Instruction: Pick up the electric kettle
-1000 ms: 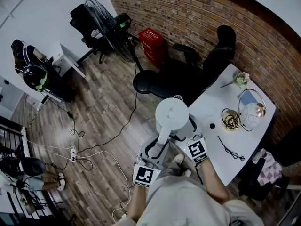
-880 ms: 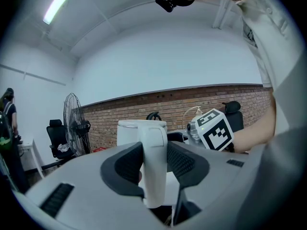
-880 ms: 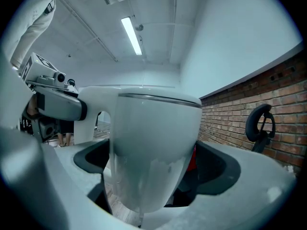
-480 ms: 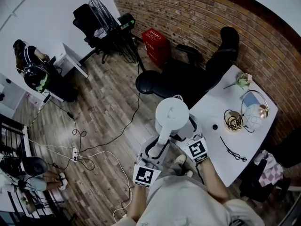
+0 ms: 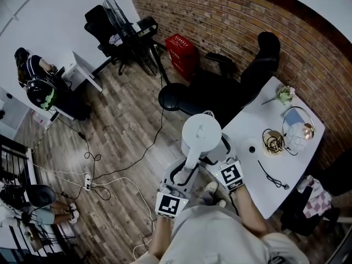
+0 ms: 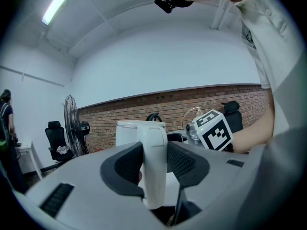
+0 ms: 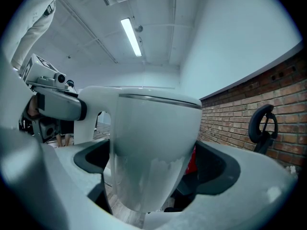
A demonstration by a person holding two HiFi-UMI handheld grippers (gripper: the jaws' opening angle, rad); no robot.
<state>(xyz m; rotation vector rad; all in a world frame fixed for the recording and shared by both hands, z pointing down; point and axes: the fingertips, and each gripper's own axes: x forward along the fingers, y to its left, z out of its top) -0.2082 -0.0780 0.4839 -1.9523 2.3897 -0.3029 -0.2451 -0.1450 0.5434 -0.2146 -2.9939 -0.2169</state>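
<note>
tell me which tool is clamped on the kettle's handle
The left tool: its jaws pinch the white handle, while the right tool straddles the wide body of the kettle instead.

This is a shared office or lab workroom. It has a bare brick wall (image 5: 231,15), a wood plank floor (image 5: 115,142) and strip lights (image 7: 132,36) on a white ceiling. Black swivel chairs (image 5: 258,65) stand near white desks (image 5: 82,73). A person (image 5: 33,70) sits at one desk, a standing fan (image 5: 116,12) is by the wall, and loose cables (image 5: 110,175) run to a power strip (image 5: 86,179) on the floor.
</note>
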